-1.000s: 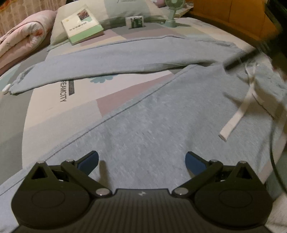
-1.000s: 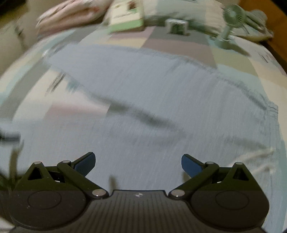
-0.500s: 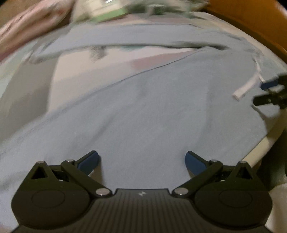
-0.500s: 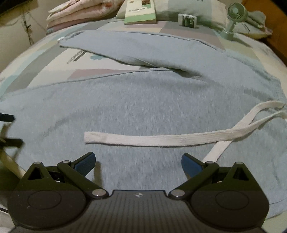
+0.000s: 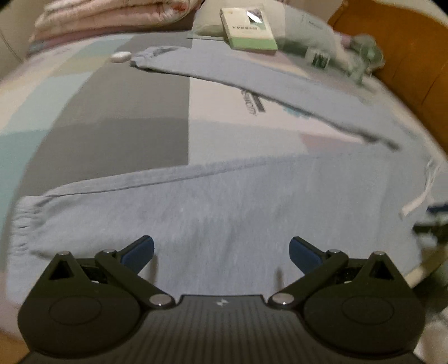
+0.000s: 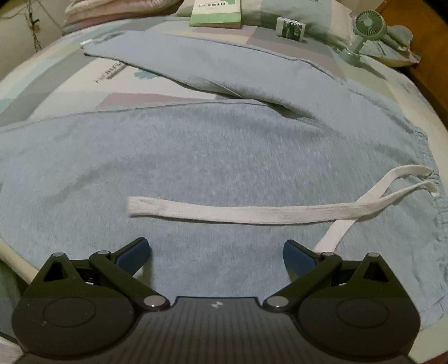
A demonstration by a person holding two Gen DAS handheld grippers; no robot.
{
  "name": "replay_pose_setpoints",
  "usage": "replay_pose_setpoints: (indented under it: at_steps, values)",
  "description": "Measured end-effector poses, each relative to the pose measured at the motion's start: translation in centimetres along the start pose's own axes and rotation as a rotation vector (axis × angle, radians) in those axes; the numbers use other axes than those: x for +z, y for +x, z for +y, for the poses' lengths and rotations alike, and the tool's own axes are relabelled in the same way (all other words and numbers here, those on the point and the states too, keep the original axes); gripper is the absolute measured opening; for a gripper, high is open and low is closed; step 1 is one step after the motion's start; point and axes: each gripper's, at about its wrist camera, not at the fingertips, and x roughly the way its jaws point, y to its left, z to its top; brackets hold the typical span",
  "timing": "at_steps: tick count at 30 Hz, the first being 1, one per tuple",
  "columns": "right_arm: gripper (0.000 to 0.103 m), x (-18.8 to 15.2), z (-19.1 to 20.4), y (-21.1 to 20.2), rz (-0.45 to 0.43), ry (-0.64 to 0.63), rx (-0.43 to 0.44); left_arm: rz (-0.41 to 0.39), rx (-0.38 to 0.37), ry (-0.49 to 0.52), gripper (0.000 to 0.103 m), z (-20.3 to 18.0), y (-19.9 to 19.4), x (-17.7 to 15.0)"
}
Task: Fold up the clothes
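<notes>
Lying flat across the bed [image 6: 70,92], the light-blue sweatpants [image 6: 224,145] spread both legs apart. Left gripper [image 5: 221,252] and right gripper [image 6: 215,253] hover over them, fingers released, empty. The white drawstring [image 6: 252,210] rests on the sweatpants just beyond the right gripper.

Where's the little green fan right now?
In the right wrist view the green fan stands at the far right of the bed, beside the pillow, beyond the blue sweatpants.

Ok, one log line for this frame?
sweatpants flat on bed | drawstring loose | left gripper open | right gripper open | nothing grasped
</notes>
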Motion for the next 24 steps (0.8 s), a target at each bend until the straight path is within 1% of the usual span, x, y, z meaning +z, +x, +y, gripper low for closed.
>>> replay_pose_setpoints:
  at_steps: [1,3,8,11,12,14,15,17,19,21,24]
  values:
    - [0.103,0.0,0.1,-0.6,-0.01,0.008,0.028,-0.003,0.008,-0.024,0.102,0.8,-0.1,0.0]
    - [0.103,0.0,0.2,-1.5,-0.03,0.012,0.052,-0.005,0.032,-0.076,0.102,2.5,-0.5,-0.1]
    - [0.103,-0.1,0.0,-3.1,-0.06,0.023,0.012,-0.01,0.093,-0.207,0.102,6.8,-1.4,-0.4]
    - [0.103,0.1,-0.2,-3.6,-0.076,0.049,0.008,-0.013,0.129,-0.285,0.102,9.4,-1.9,-0.6]
    - [0.103,0.1,-0.3,-3.7,-0.081,0.054,0.007,-0.023,0.122,-0.282,0.102,9.4,-2.2,-0.5]
    - [0.103,0.3,-0.2,-4.0,-0.089,0.053,0.008,-0.049,0.098,-0.259,0.102,8.9,-2.8,-0.2]
    - [0.103,0.5,-0.1,-4.1,-0.094,0.052,0.009,-0.062,0.066,-0.252,0.102,8.4,-2.8,0.3]
    - [0.103,0.6,0.1,-4.3,-0.102,0.053,0.015,-0.073,-0.036,-0.251,0.102,7.5,-2.5,1.2]
    - [0.103,0.7,0.4,-4.5,-0.108,0.054,0.031,-0.053,-0.141,-0.258,0.102,6.6,-1.4,2.0]
    - [0.103,0.7,0.8,-4.7,-0.114,0.049,0.037,-0.011,-0.222,-0.263,0.102,5.4,-0.1,2.7]
    - [0.103,0.4,1.1,-5.1,-0.118,0.04,0.026,0.023,-0.267,-0.248,0.102,4.3,1.5,3.3]
